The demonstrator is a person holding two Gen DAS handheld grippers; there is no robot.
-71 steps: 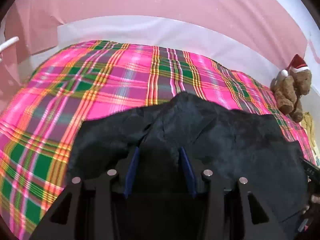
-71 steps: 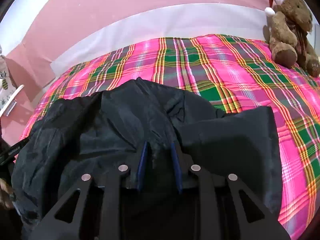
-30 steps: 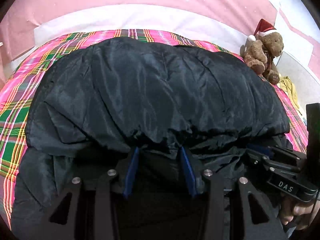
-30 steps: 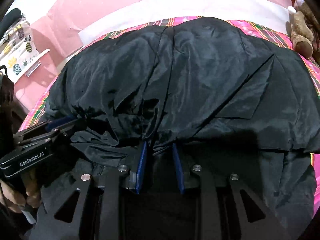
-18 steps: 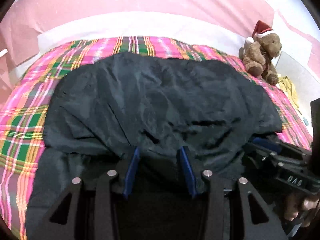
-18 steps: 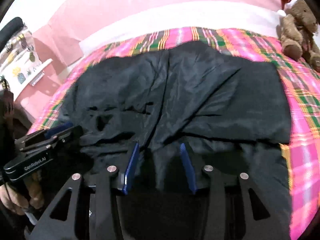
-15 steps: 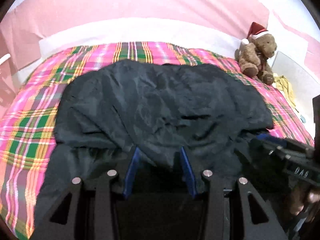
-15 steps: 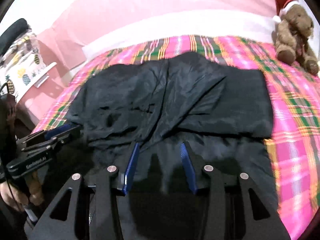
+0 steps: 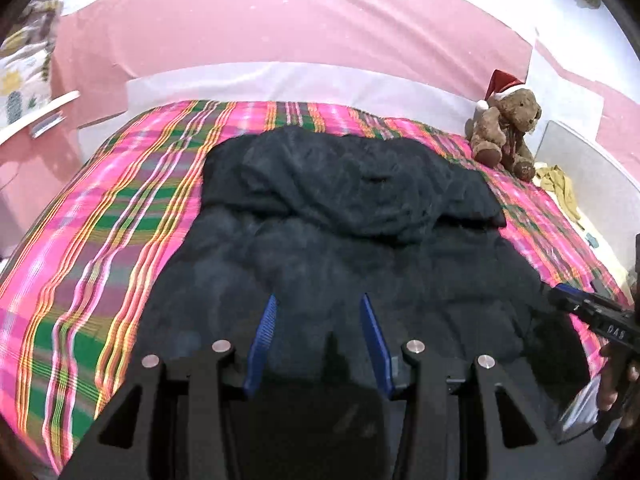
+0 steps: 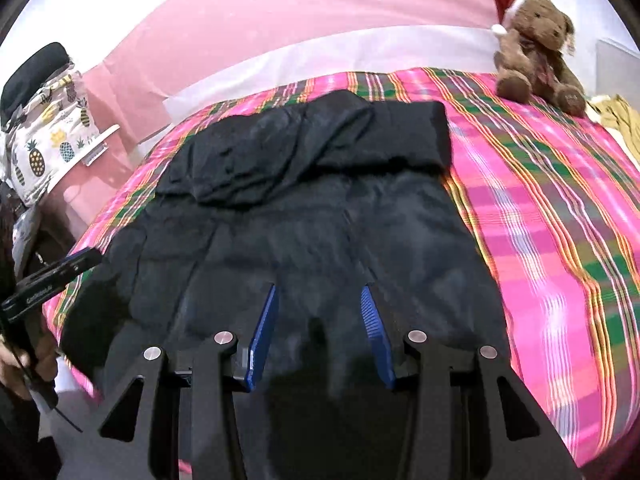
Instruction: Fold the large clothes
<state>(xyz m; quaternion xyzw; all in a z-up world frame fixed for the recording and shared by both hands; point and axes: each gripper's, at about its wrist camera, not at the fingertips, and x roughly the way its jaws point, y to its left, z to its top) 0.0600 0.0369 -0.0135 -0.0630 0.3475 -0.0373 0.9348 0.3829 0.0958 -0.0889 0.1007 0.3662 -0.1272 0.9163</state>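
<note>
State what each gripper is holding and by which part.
Nothing: the left gripper and right gripper hang open over the black garment.

On the side of my right gripper (image 9: 600,316), seen at the edge of the left wrist view, I could read the white letters "DAS". On the side of my left gripper (image 10: 52,280), seen from the right wrist view, there was white lettering that began "GenRobot"; its ending was too small and blurred for me to make out. I found no other writing I could read.
</note>
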